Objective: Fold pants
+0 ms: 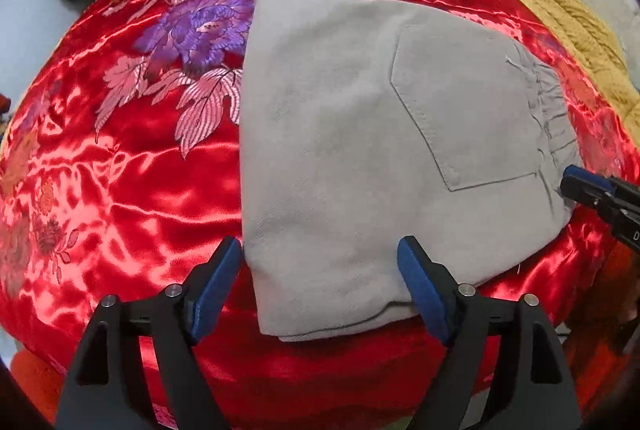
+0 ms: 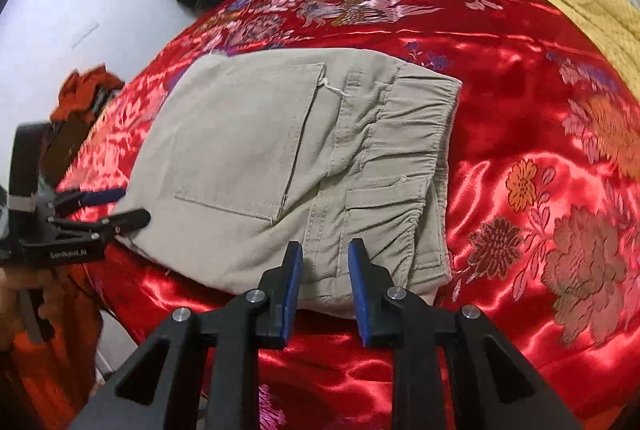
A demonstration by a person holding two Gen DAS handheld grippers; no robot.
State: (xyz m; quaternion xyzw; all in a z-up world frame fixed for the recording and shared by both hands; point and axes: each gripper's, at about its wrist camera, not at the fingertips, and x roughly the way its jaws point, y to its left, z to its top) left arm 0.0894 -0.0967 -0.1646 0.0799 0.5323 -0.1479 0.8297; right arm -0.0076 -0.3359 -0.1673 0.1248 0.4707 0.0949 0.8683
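**Both jaws clear of the folded pants**

Your left gripper [image 1: 320, 284] is holding its blue-padded jaws spread wide, one finger over the red cover and the other over the near edge of the cloth, pinching nothing. Your right gripper [image 2: 324, 280] is keeping its jaws narrow but parted, with a gap showing between the pads; they are hovering above the waistband end, and you are gripping no fabric there.

The pale grey-beige corduroy pants [image 1: 360, 150] are lying folded into a compact rectangle on the shiny red satin bedspread embroidered with flowers [image 1: 140, 190]. A stitched patch pocket [image 2: 248, 134] is facing up, and the gathered elastic waistband [image 2: 412, 150] is sitting at the right-hand end of the bundle. A mustard-yellow quilted blanket [image 2: 580, 6] is lying along the far right edge of the bedspread.
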